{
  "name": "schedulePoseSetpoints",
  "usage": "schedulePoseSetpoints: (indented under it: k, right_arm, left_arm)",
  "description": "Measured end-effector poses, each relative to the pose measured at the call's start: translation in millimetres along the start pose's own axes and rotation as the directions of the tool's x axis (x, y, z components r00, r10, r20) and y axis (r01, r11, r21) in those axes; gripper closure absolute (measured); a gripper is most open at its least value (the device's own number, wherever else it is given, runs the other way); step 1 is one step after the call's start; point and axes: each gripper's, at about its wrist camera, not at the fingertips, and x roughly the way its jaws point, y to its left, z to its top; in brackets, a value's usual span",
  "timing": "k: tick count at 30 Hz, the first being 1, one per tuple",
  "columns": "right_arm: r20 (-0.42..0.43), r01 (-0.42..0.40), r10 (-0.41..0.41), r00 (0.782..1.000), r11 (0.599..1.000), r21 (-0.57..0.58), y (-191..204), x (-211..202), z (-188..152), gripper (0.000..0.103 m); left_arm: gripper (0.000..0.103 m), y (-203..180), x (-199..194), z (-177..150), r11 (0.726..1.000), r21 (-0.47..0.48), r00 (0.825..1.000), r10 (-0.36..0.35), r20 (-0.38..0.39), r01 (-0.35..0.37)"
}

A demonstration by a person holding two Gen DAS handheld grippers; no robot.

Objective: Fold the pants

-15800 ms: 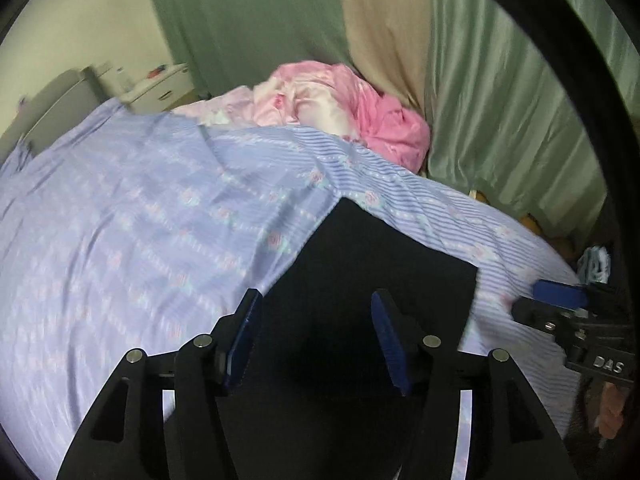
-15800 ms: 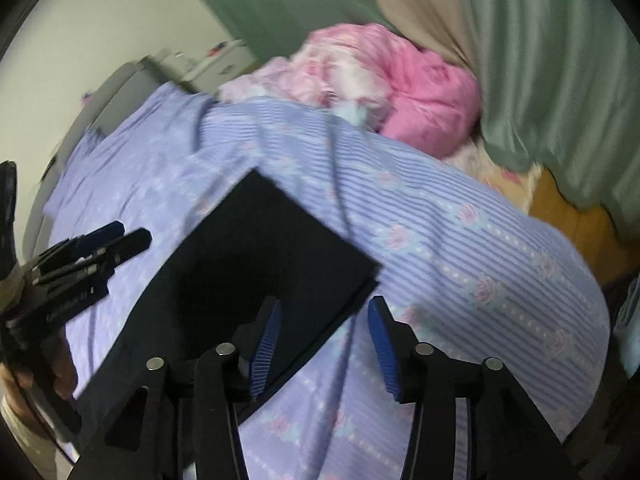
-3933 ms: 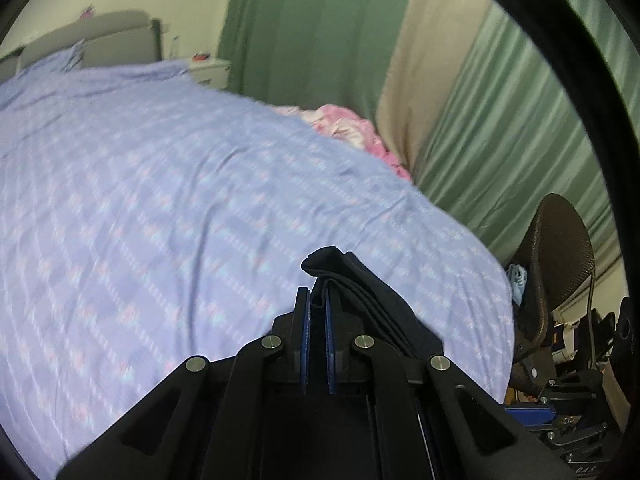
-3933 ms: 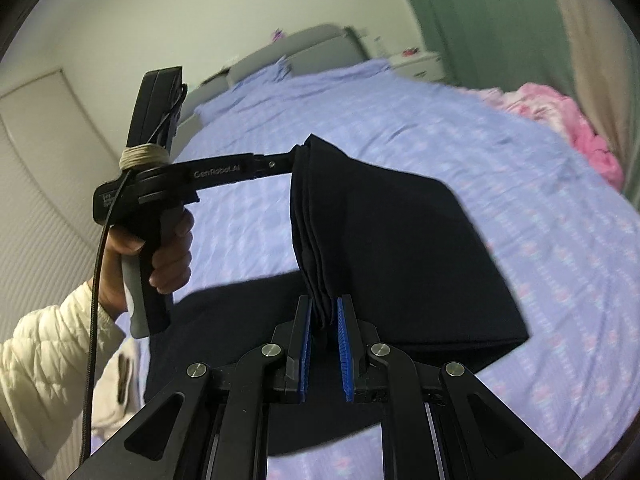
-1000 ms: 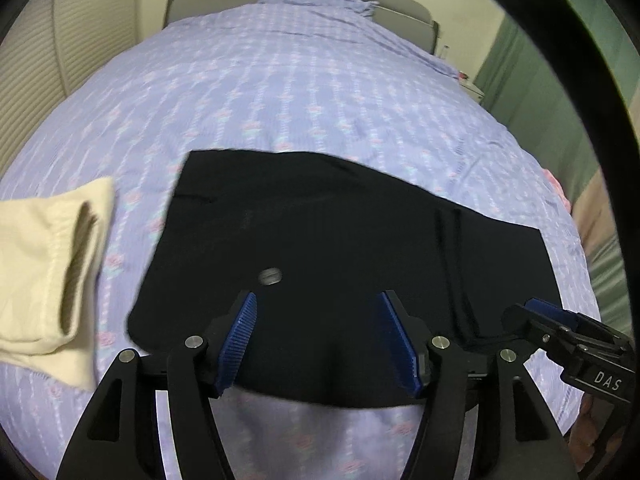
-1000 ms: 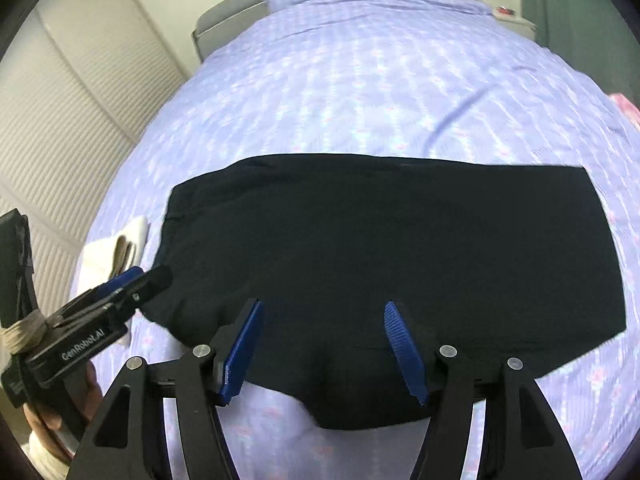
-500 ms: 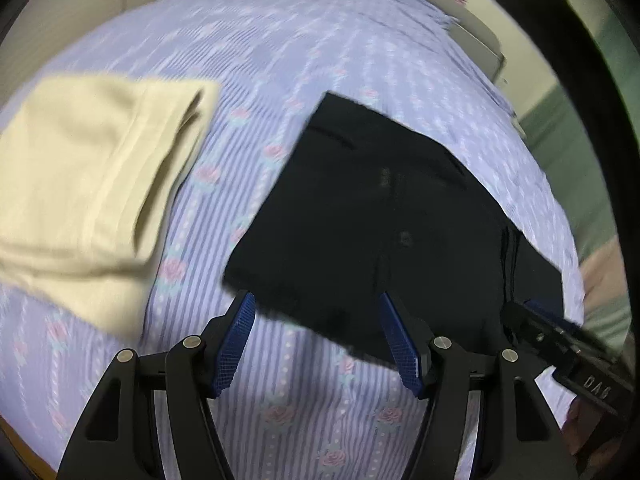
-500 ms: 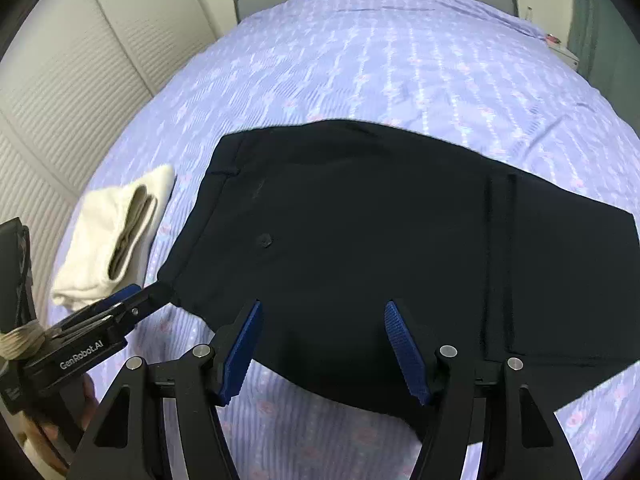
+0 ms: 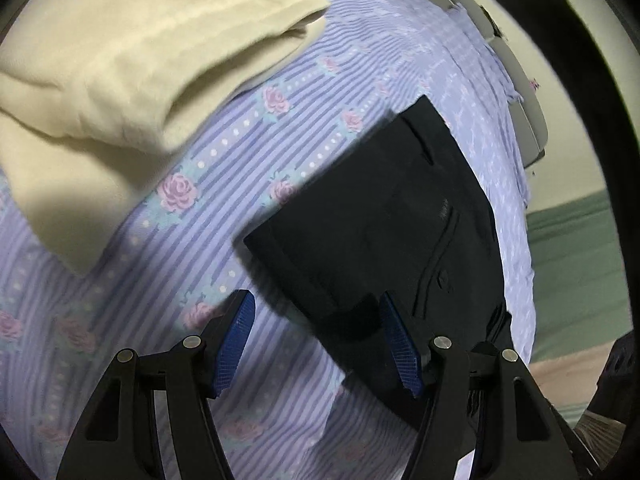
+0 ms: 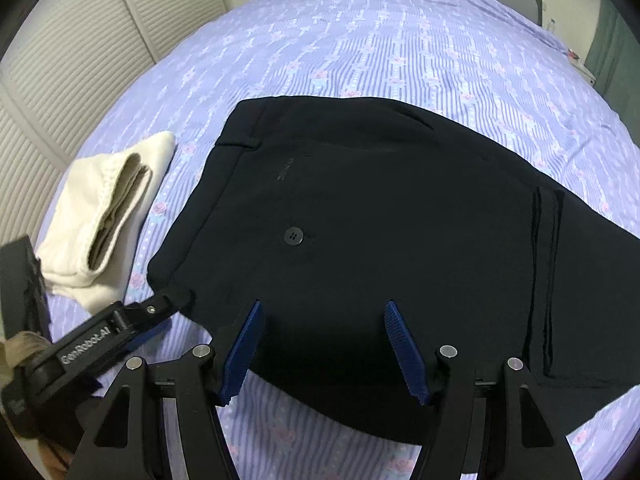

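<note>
The bedsheet [image 10: 400,32] now carries the black pants [image 10: 380,200] laid flat, a leg doubled over at the right, no longer hanging from your grippers as seconds ago. The cream garment [image 10: 108,208] lies folded beside the waistband. Your left gripper [image 9: 316,340] has dropped to the waistband corner, your right gripper [image 10: 324,348] over the near edge, both spread and empty: likely the next fold.

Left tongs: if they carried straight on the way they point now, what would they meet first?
Probably the near corner of the black pants, at the waistband end, which lies between the open left tongs over the striped bedsheet. Depth is unclear, so the sheet beside it is possible.
</note>
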Motion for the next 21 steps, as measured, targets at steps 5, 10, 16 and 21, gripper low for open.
schedulePoseSetpoints:
  k: [5,10,16,21]
  right_arm:
    - [-0.001,0.011,-0.011,1.0,1.0,0.001,-0.8,7.3,5.7,0.039]
    - [-0.004,0.018,-0.018,1.0,1.0,0.018,-5.2,14.5,9.8,0.039]
    - [-0.002,0.028,-0.028,1.0,0.998,0.047,-12.1,17.7,13.2,0.039]
    - [0.005,0.021,-0.021,1.0,0.998,0.065,-16.8,16.5,13.7,0.039]
  left_arm:
    - [0.039,3.9,20.4,2.8,0.996,-0.058,0.998,-0.069,-0.001,0.069]
    - [0.038,5.0,29.2,15.8,0.993,-0.042,0.994,-0.11,0.017,0.111]
    - [0.036,-7.3,39.7,16.4,0.996,-0.025,0.996,-0.079,0.046,0.08]
    - [0.068,-19.8,11.4,17.8,0.996,0.014,0.993,-0.088,0.077,0.087]
